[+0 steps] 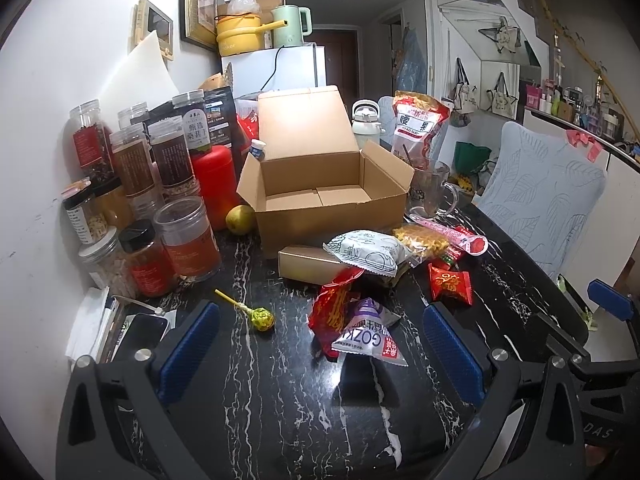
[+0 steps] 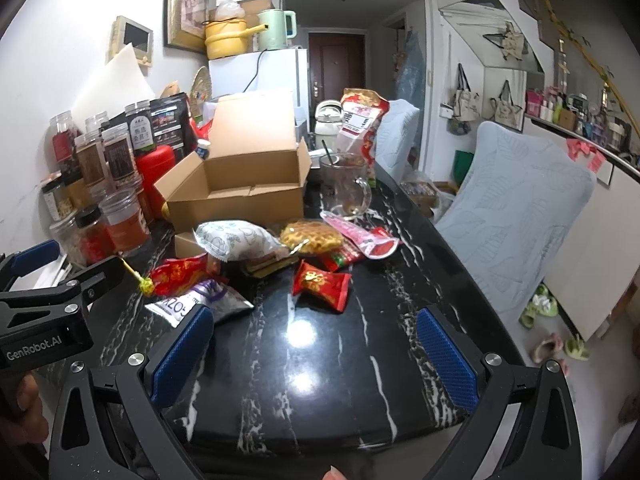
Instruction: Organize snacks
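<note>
Several snack packets lie heaped on black marble table (image 1: 280, 400) at 12 o'clock of both grippers, before open cardboard box (image 1: 320, 184). Purple-white packet (image 1: 366, 334) nearest, long axis toward 1 o'clock, crumpled red packet (image 1: 332, 308) touching it. Lollipop (image 1: 262, 318) at 11 o'clock, stick pointing 10 o'clock. Left gripper (image 1: 320, 356) spread, holding nothing. Right gripper (image 2: 316, 360) likewise spread, holding nothing.

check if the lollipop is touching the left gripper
Apart. The left wrist view shows bare table between the lollipop and the open left gripper.
</note>
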`<state>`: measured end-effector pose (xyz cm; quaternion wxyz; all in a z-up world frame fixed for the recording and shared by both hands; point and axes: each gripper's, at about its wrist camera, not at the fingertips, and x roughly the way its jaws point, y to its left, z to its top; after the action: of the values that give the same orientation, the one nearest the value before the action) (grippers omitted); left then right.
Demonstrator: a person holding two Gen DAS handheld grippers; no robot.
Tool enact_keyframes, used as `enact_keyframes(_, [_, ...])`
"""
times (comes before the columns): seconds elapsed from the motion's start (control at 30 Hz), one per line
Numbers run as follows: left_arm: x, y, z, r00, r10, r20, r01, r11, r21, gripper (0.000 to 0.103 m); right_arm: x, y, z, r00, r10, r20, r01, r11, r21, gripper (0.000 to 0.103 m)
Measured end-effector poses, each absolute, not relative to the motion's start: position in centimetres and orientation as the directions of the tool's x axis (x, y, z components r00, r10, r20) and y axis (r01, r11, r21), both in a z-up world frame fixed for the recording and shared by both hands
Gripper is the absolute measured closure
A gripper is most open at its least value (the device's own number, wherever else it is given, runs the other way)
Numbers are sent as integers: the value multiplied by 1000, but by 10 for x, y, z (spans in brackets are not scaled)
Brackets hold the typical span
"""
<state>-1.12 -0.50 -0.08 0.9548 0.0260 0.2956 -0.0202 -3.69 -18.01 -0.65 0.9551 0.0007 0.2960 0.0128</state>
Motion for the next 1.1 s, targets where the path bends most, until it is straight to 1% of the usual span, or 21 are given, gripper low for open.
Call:
enact_keyframes(0.73, [-14, 1, -5, 821, -28, -570, 58, 998, 35, 0, -35, -175, -9, 820, 58, -570, -53, 998, 25, 0])
enact_keyframes(1.1, [11, -3, -35, 772, -119, -625, 135, 991, -22, 0, -20, -176, -31, 790, 62, -610, -74, 997, 5, 0])
